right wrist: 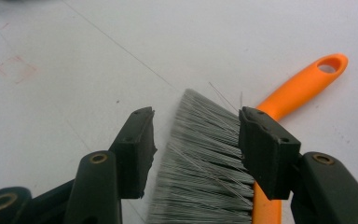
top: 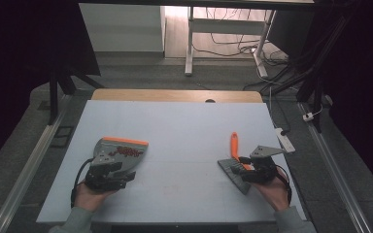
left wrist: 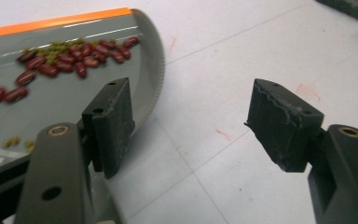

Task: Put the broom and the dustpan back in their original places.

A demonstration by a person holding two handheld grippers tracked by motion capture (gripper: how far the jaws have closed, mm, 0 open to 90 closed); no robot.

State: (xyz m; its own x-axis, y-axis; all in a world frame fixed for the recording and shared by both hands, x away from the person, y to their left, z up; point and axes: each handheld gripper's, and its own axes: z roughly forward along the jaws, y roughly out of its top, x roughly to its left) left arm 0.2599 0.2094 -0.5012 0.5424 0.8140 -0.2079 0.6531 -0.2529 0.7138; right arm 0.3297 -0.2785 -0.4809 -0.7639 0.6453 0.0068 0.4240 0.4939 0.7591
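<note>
At lower left of the high view the left gripper (top: 108, 175) sits at the near end of the dustpan (top: 121, 151); in the left gripper view its jaws stand spread over bare table (left wrist: 261, 56), pinching nothing, with the dustpan and its beans (left wrist: 70, 58) at upper left. At lower right the right gripper (top: 257, 170) is over the brush (top: 234, 167). In the right gripper view its jaws are spread, the grey bristles (right wrist: 205, 158) between them unpinched, the orange handle (right wrist: 303, 88) running to upper right.
</note>
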